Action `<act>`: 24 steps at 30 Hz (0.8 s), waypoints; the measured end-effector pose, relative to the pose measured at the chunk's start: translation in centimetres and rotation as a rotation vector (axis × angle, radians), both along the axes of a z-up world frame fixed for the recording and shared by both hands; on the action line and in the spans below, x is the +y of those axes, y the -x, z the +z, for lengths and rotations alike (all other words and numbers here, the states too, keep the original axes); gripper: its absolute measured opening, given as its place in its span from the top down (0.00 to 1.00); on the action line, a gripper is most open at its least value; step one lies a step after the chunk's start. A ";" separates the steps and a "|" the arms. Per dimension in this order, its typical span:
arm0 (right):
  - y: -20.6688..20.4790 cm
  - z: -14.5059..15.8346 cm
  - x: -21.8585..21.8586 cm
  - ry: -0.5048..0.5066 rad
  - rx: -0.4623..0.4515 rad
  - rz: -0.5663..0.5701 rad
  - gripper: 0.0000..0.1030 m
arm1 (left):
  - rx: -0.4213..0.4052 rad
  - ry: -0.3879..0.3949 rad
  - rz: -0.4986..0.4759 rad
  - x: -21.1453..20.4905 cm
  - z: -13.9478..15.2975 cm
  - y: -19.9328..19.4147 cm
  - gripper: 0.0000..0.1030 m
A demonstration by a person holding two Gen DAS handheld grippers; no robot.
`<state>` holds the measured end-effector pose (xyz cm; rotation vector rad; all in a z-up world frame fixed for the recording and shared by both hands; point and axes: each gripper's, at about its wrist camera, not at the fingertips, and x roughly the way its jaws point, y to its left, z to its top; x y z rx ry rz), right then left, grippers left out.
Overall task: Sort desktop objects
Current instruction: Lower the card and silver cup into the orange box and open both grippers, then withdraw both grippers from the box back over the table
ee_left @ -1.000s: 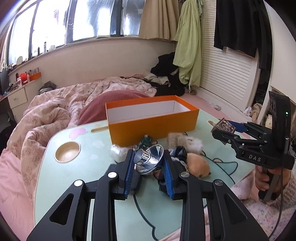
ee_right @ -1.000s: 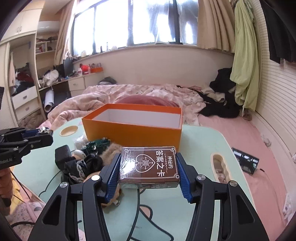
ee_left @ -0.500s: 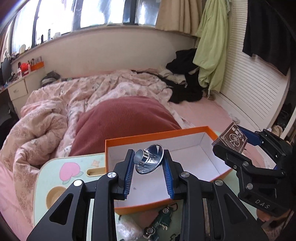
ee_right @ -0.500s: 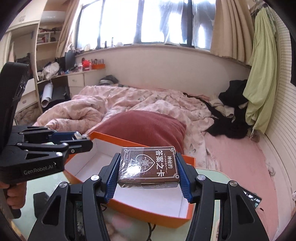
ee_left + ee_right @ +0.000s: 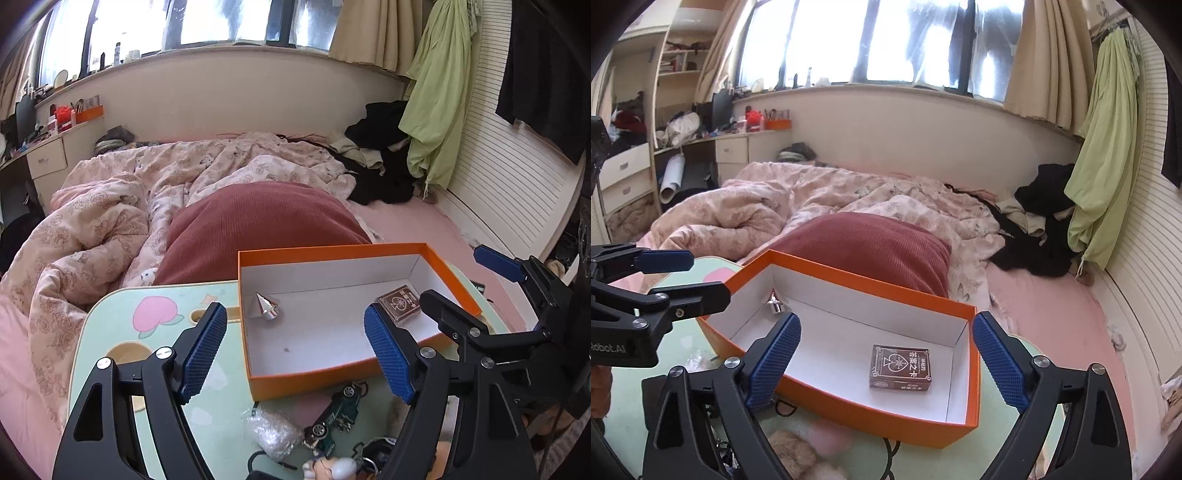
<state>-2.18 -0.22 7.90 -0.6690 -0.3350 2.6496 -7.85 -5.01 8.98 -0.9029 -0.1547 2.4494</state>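
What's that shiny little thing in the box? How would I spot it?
Find the orange box on the green table. In its far left corner lies a silver cone. The only other thing inside, a brown card deck, is flat and dull.

The orange box (image 5: pixel 857 410) is open on top, and most of its white floor is bare. Only a silver cone (image 5: pixel 266 305) at the far left and a brown card pack (image 5: pixel 900 367) at the right take up room. Its walls bar entry from the side. Near the box, a toy car (image 5: pixel 334 413) and a plastic wrap (image 5: pixel 271 430) crowd the table (image 5: pixel 110 321); the table's left part is free.
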 end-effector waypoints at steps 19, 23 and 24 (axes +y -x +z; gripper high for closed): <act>-12.9 -7.1 -1.9 0.156 -0.131 0.043 0.09 | 0.000 0.141 -0.080 -3.8 -6.6 -13.2 0.25; -13.5 -9.4 -2.3 0.090 -0.183 0.035 0.09 | -0.046 0.136 -0.036 -3.6 -9.0 -13.1 0.18; -13.6 -9.6 -2.1 0.110 -0.169 0.041 0.08 | -0.041 0.141 -0.031 -3.5 -9.2 -13.2 0.13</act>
